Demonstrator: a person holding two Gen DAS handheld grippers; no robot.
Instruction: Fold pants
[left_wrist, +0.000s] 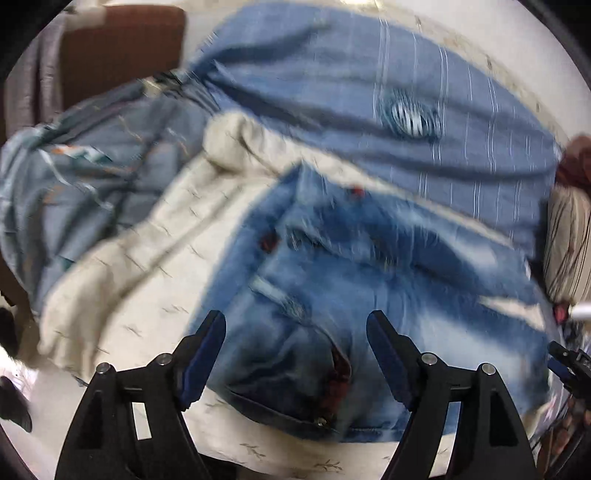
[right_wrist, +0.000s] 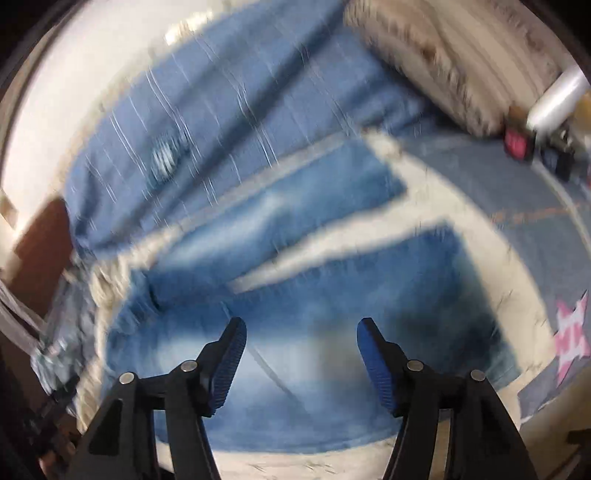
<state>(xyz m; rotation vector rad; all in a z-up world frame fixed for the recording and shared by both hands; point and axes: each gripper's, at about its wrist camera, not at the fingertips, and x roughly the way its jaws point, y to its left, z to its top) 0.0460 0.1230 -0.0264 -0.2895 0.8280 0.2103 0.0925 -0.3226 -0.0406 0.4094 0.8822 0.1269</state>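
Right wrist: jeans (right_wrist: 332, 295) blurred (motion)

This is a bedroom in a home. The work surface is a bed spread with a cream bedsheet (left_wrist: 122, 280) printed with small twig marks. A blue striped pillow (left_wrist: 436, 122) lies along the far edge of the bed, and a grey-blue patterned quilt (left_wrist: 92, 166) is bunched toward its left side. A striped cream cushion (left_wrist: 569, 243) sits at the right edge. Behind the bed's far left corner stands a brown wooden headboard or furniture panel (left_wrist: 122, 51). In the right wrist view, a grey blanket (right_wrist: 524, 206) with a pink motif covers the right side of the bed.
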